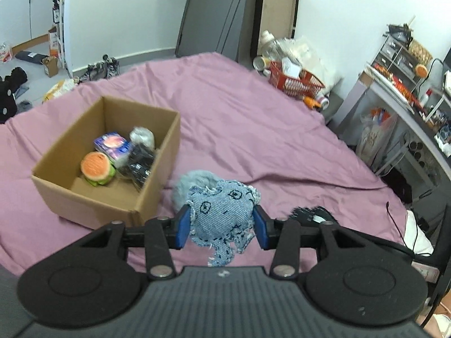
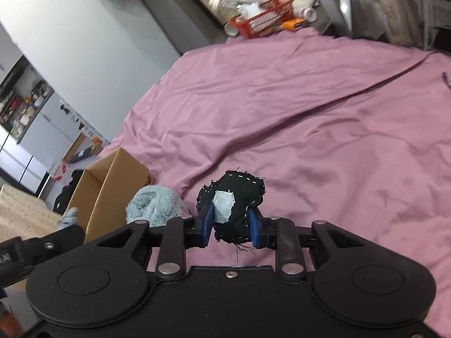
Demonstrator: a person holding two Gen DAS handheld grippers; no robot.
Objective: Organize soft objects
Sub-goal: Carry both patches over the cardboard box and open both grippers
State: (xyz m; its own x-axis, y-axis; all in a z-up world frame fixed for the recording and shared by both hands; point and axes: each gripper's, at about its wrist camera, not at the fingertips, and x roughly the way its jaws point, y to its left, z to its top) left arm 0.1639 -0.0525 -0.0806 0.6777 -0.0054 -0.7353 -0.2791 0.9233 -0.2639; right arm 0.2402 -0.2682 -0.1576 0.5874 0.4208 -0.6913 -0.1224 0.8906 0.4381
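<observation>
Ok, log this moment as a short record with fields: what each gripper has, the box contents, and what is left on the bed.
left gripper: shut on denim plush, lifted off the bed
right gripper: shut on black plush with a grey patch
cardboard box: open, on the pink bedsheet; holds burger plush, a blue packet, dark wrapped items
left on bed: fluffy blue-grey item, beside the box
</observation>
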